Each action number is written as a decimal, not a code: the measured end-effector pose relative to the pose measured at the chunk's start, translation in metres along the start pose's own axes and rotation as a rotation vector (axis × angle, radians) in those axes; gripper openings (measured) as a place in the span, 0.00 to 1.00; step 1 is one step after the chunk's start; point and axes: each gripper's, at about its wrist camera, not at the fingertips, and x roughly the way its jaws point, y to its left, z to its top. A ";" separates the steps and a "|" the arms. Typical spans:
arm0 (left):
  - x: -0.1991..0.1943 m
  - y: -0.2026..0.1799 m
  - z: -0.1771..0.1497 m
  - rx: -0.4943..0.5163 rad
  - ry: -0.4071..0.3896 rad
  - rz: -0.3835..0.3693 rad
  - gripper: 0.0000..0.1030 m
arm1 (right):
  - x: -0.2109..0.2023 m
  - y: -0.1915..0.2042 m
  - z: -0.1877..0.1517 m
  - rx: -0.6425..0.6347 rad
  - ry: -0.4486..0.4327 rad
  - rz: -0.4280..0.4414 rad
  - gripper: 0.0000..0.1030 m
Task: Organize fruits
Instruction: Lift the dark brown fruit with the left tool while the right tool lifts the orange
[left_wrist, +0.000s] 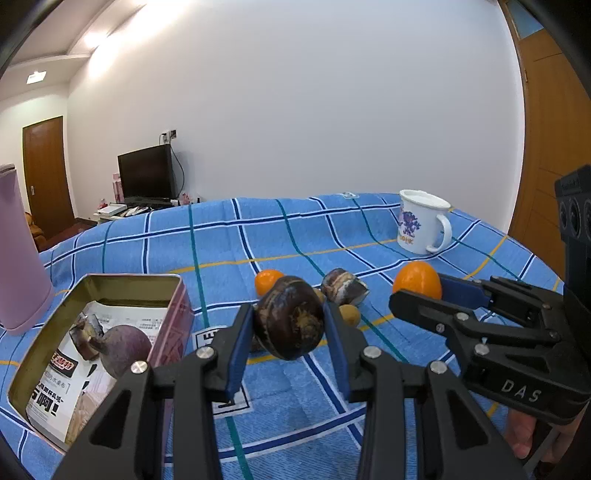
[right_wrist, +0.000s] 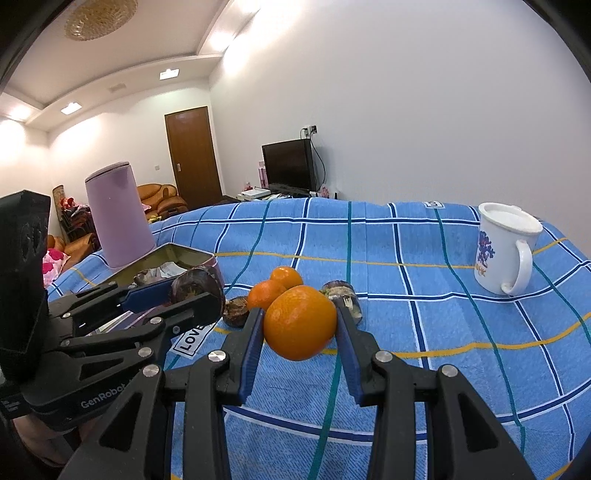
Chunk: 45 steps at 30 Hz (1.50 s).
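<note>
My left gripper (left_wrist: 289, 314) is shut on a dark brown-purple round fruit (left_wrist: 290, 325), held above the blue checked cloth just right of an open tin box (left_wrist: 129, 280). In the tin lies a purple fruit (left_wrist: 123, 349) beside a dark piece (left_wrist: 86, 332). My right gripper (right_wrist: 299, 317) is shut on an orange (right_wrist: 299, 328), also lifted off the cloth. On the cloth behind it lie two smaller oranges (right_wrist: 264, 293) (right_wrist: 286, 277), a dark fruit (right_wrist: 236, 312) and a peeling dark fruit (right_wrist: 341, 291). A small tan fruit (left_wrist: 350, 314) lies close by.
A white mug (right_wrist: 506, 247) with a purple print stands at the back right of the cloth. A tall lilac container (right_wrist: 118, 218) stands behind the tin on the left. A wall, a television and a door lie beyond the far edge.
</note>
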 end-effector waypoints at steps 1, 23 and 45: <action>-0.001 0.000 0.000 0.001 -0.002 0.001 0.39 | -0.001 0.000 0.000 -0.001 -0.003 0.000 0.40; -0.014 -0.004 0.000 0.011 -0.076 -0.005 0.39 | -0.013 0.006 -0.002 -0.027 -0.061 0.003 0.40; -0.026 -0.007 -0.002 0.027 -0.139 0.019 0.39 | -0.024 0.012 -0.002 -0.058 -0.123 -0.010 0.40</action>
